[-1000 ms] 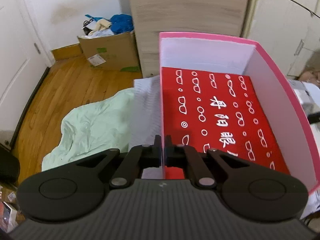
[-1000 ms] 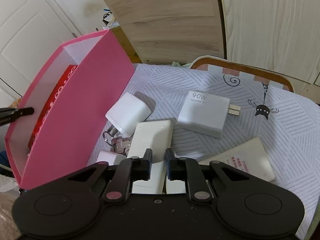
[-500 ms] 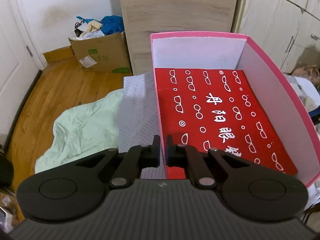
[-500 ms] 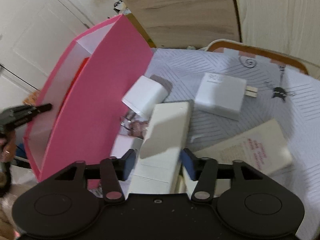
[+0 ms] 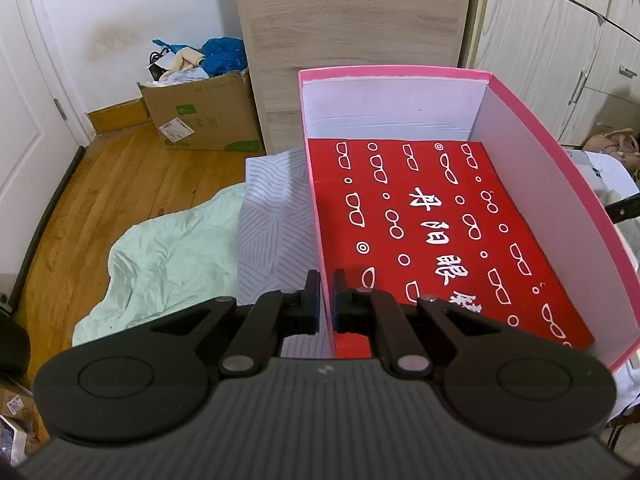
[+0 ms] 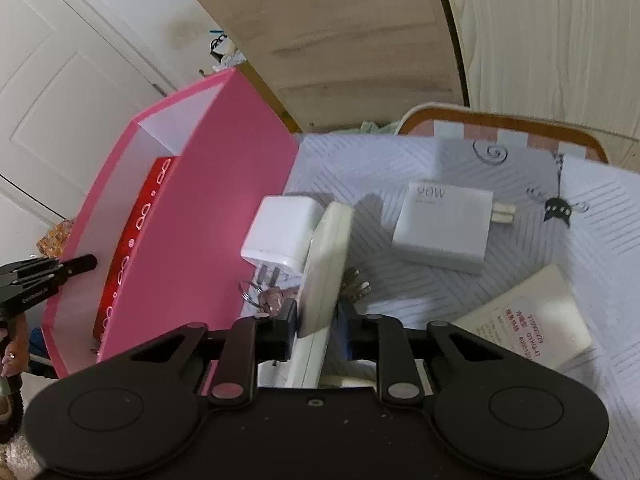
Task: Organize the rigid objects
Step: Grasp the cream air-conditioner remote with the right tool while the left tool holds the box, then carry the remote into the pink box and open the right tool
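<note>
Left gripper (image 5: 326, 296): fingers clamped on the near-left wall of the pink box (image 5: 560, 152), one finger outside the wall and one inside. The tool points along the box's length.

Right gripper (image 6: 318, 322): closed on a cream rectangular device (image 6: 326, 264), which is held on edge, tilted, and raised off the bedsheet (image 6: 600, 208) just right of the pink box.

Pink box: open-topped, white inside, with a red printed sheet (image 5: 432, 220) lining its floor.

Items right of the pink box:
- small white plug adapter (image 6: 280, 232), touching the box's outer wall, with a key ring (image 6: 256, 294) just below it;
- white 90W charger (image 6: 444, 226), farther right;
- cream labelled block (image 6: 528, 320), near the sheet's right edge.

Room, left of the pink box: mint cloth (image 5: 168, 256), wooden floor (image 5: 104, 192), cardboard carton (image 5: 204, 116) by a wood-grain panel (image 5: 352, 32).
</note>
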